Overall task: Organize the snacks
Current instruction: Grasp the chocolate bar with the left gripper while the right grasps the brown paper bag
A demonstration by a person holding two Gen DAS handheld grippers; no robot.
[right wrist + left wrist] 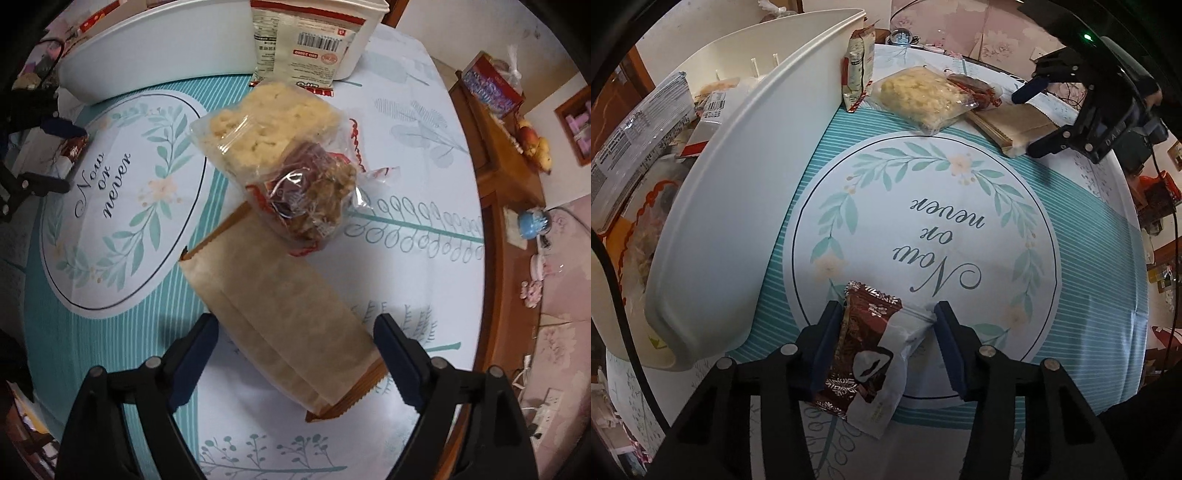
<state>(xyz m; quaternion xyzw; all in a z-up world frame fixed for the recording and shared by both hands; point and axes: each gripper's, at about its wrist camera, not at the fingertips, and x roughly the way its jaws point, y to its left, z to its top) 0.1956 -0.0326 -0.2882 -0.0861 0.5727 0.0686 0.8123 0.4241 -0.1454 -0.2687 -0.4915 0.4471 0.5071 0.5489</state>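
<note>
My left gripper (pixel 886 343) is open, its jaws on either side of a dark red and white snack packet (pixel 868 350) lying on the tablecloth; the left pad touches it, the right pad stands clear. A white bin (pixel 713 206) with several snack packs stands to its left. My right gripper (pixel 295 354) is open around the near end of a brown paper packet (pixel 284 306), without touching it. Beyond it lie a clear bag of brown snacks (pixel 310 199) and a bag of pale yellow puffs (pixel 266 125). A white and red pouch (pixel 299 48) leans on the bin (pixel 166 55).
The round table has a teal and white cloth (pixel 960 229). A wooden cabinet (pixel 509 155) with fruit and a red box stands past the table's right edge. The right gripper shows in the left wrist view (pixel 1052 110), the left gripper in the right wrist view (pixel 44 155).
</note>
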